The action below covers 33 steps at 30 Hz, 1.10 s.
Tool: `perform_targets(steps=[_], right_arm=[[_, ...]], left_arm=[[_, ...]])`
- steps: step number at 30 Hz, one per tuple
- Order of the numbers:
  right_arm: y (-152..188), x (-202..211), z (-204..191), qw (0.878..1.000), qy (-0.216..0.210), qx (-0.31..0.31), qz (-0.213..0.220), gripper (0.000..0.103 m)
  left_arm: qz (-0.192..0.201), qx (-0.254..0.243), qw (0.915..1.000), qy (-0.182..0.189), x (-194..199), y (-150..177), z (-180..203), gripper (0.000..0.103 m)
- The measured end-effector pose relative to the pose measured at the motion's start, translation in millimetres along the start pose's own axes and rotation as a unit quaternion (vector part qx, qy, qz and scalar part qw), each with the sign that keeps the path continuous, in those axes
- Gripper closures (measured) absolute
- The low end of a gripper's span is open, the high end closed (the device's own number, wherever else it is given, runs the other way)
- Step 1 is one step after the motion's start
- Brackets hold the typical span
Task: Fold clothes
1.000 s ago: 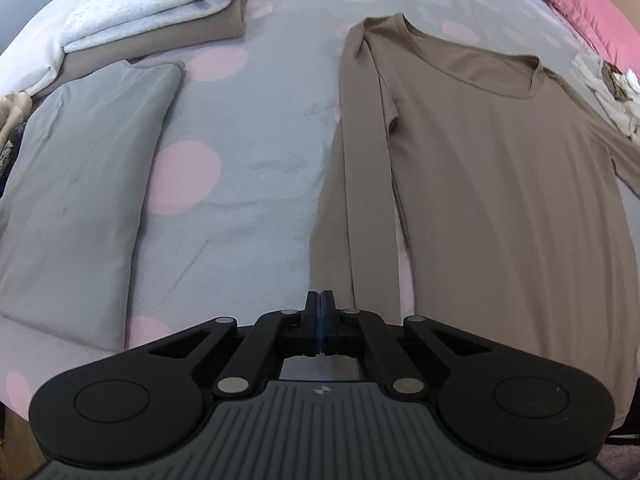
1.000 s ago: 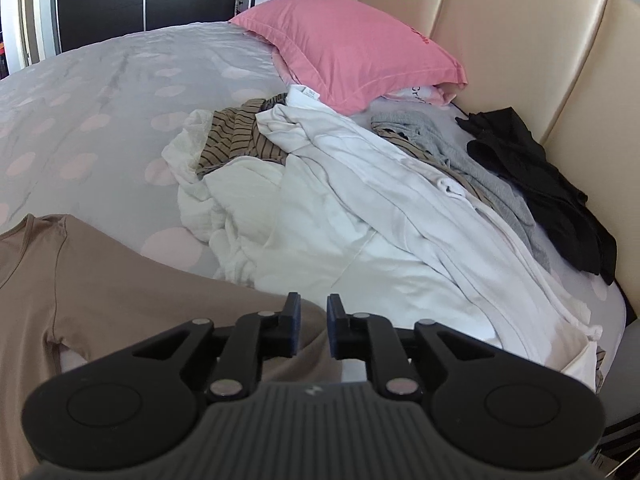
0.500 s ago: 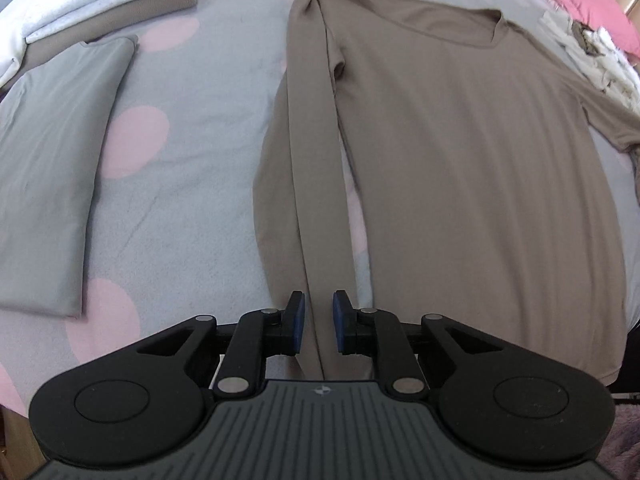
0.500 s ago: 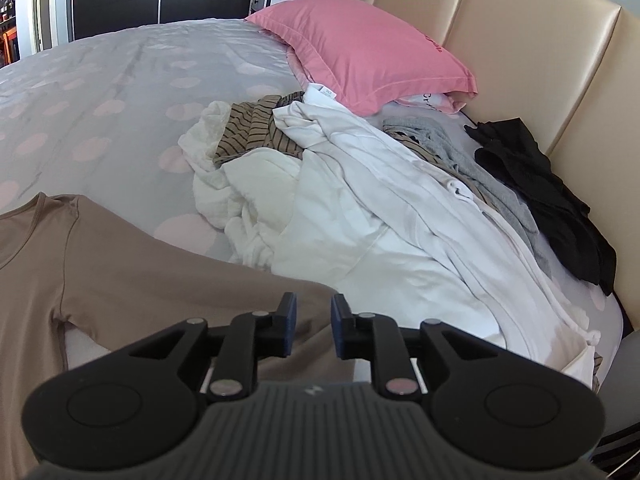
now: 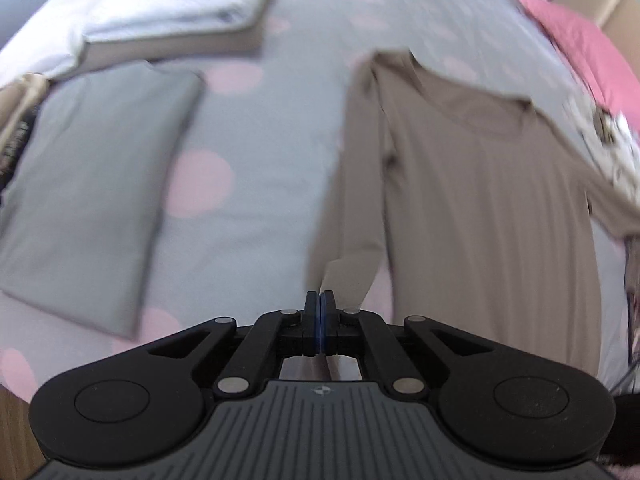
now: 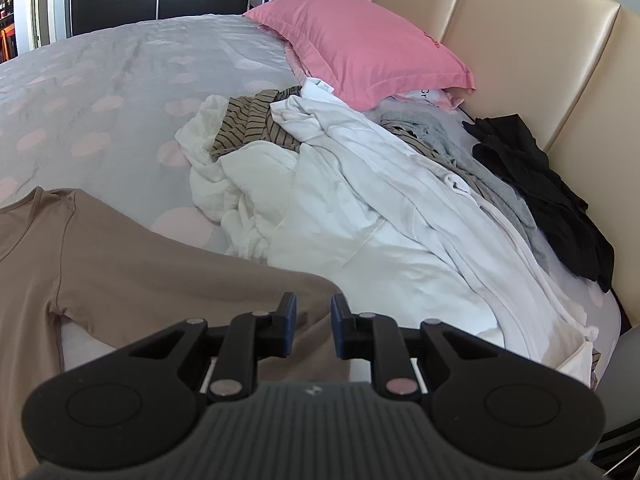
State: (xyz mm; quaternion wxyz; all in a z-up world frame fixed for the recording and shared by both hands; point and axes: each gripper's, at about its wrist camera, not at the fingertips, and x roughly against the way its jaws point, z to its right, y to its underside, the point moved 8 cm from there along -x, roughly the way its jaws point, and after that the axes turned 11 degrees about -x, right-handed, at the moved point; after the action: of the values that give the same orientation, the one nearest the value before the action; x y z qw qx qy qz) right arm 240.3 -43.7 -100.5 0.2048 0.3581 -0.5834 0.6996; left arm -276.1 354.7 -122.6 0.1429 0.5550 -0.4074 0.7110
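A brown long-sleeved shirt [image 5: 480, 208] lies flat on the spotted grey bedsheet [image 5: 256, 200], neckline away from me. My left gripper [image 5: 321, 300] is shut on the cuff end of its left sleeve [image 5: 360, 184]; the cuff rises off the sheet to the jaws, and fabric shows under them. This view is blurred. In the right wrist view the same shirt [image 6: 120, 264] fills the lower left. My right gripper [image 6: 313, 312] hovers over the end of its other sleeve [image 6: 280, 284], jaws a little apart with nothing pinched.
A folded grey shirt [image 5: 92, 184] lies to the left, a stack of folded white and tan clothes [image 5: 176, 12] behind it. To the right are a heap of unfolded white and striped clothes [image 6: 340, 200], a black garment [image 6: 540, 184], a pink pillow [image 6: 360, 44] and the padded headboard [image 6: 520, 32].
My left gripper opened over the sleeve cuff, then shut on it and rose, lifting the sleeve end. The right gripper's jaws widened slightly; it stayed in place.
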Motion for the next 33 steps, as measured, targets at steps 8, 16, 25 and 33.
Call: perform_targets(steps=[8,16,25,33], right_arm=[[1.2,-5.2,-8.2,1.0,0.008,0.021,-0.001,0.078],[3.8,-24.8,-2.5,0.999,0.035,0.025,-0.014,0.078],[-3.9,-39.3,-7.8,0.999,0.041,0.024,-0.02,0.078],[-8.7,-33.6,-29.7,0.999,-0.002,0.037,0.002,0.078]], left_arm=[[0.044,0.049,0.9938,-0.089,28.4,-63.8,-93.2,0.103],[0.001,0.091,0.984,-0.153,-2.8,-90.1,-169.2,0.103],[-0.055,0.044,0.9731,-0.219,-46.8,-79.7,-189.1,0.099],[0.045,-0.018,0.9828,-0.178,-20.6,-113.4,-128.1,0.083]])
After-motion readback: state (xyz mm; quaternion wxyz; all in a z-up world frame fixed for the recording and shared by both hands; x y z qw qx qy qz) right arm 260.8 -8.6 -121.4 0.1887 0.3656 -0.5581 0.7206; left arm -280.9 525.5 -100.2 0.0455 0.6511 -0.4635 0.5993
